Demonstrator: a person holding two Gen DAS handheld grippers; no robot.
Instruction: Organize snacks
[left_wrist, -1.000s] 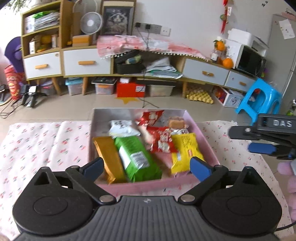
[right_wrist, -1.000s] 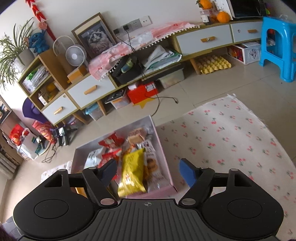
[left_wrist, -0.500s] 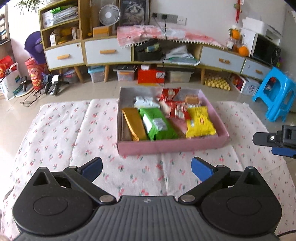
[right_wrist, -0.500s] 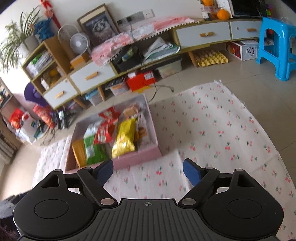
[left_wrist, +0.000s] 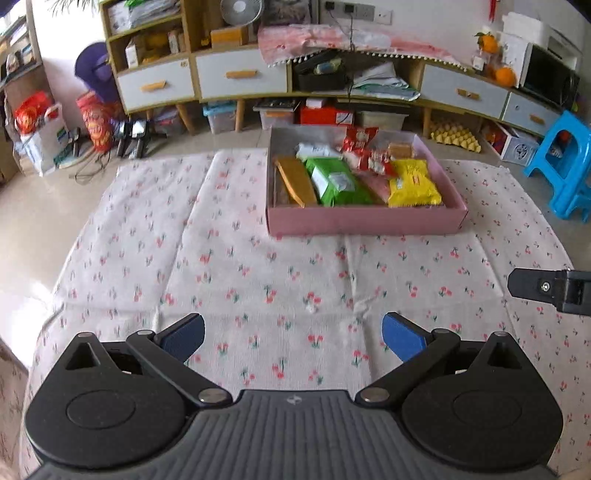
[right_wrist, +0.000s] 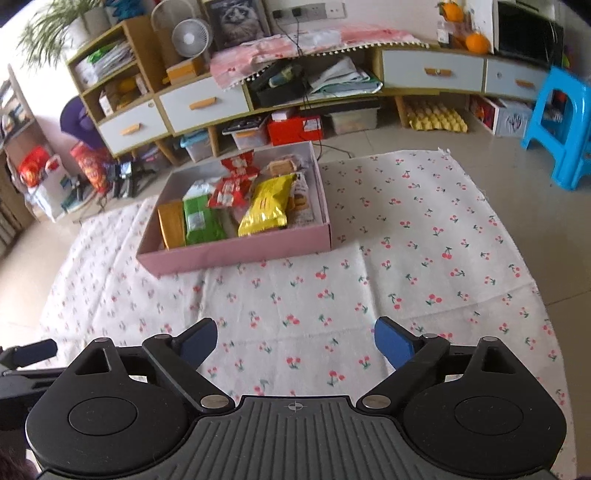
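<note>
I had both tools released and empty. The left tool (left_wrist: 291, 338) hung over the bare cloth (left_wrist: 258, 266) with its blue pads wide apart and nothing between them. The right tool (right_wrist: 295, 341) was the same; its jaws had just been opening wider, with only cloth showing between them. In the left view the tip of the right tool showed at the right edge, level with the left one and well apart from it.

Beyond both tools lay the cherry-print cloth, spread flat, with no loose packet that I could see on it. Farther out sat the pink box (left_wrist: 364, 221), and all the snacks I could see were inside it: a gold packet (left_wrist: 295, 181) against the left wall, a green packet (left_wrist: 338, 182) beside it, red packets (left_wrist: 364, 153) toward the back, a yellow packet (left_wrist: 413, 182) on the right.

I judged the sorting to be finished or nearly so, and the step in hand a pull-back from the box. To do it well I would keep both tools clear of the box's near wall and avoid dragging the cloth, since a snagged fold could shift the box.
</note>
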